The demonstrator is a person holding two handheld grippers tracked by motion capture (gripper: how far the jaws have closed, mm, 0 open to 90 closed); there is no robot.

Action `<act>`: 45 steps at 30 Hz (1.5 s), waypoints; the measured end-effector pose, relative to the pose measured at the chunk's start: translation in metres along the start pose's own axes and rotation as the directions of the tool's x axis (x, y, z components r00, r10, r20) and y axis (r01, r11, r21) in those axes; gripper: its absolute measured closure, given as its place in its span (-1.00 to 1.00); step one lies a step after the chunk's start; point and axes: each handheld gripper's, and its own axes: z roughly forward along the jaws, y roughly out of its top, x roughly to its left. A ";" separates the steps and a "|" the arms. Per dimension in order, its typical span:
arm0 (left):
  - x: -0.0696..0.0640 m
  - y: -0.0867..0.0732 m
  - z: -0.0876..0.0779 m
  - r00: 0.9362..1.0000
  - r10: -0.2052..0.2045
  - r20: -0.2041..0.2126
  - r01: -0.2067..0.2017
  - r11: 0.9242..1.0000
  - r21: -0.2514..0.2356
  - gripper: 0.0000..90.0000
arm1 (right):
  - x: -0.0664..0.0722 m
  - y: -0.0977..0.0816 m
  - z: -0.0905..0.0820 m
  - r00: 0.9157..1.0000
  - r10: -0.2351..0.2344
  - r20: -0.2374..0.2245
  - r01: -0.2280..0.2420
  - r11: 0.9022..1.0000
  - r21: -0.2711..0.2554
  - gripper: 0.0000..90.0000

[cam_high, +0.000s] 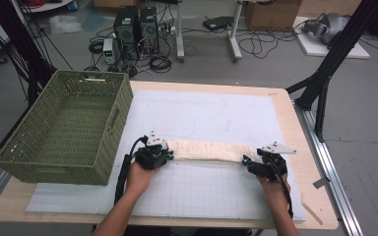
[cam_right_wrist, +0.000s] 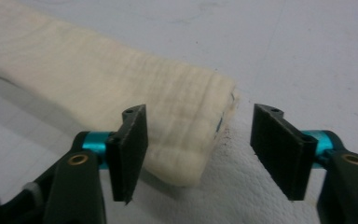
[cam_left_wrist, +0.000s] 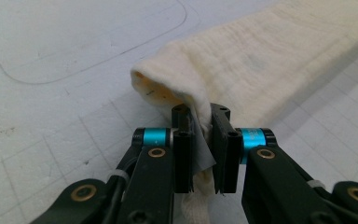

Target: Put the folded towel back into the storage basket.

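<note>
A: Where the folded cream towel (cam_high: pixel 209 150) lies across the middle of the white gridded mat (cam_high: pixel 216 191), which end is gripped?

B: The left end. In the left gripper view the left tool (cam_left_wrist: pixel 201 140) has its jaws closed together on a pinch of the towel's (cam_left_wrist: pixel 261 65) edge, and the cloth bunches up above them and hangs out below.

A: And the other end?

B: The right tool (cam_right_wrist: pixel 198 149) has its jaws spread apart. In the right gripper view the towel's (cam_right_wrist: pixel 121 98) end sits between them, nearer the jaw on the left of that view. I cannot tell whether that jaw touches the cloth; the other stands clear of it.

A: How does it look from the high view?

B: The towel is a long narrow band running left to right, flat on the mat. The left tool (cam_high: pixel 166 155) is at one end, the right tool (cam_high: pixel 248 161) at the other, a hand behind each.

A: Anything else on the desk (cam_high: pixel 302 137)?

B: A green woven basket (cam_high: pixel 66 128) at the left side, well apart from the towel. Nothing shows inside it.
</note>
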 end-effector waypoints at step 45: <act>-0.016 -0.020 -0.077 0.997 0.077 0.029 -0.068 0.966 -0.251 0.83 | 0.007 0.021 -0.017 0.981 -0.065 -0.184 0.038 0.988 -0.150 0.84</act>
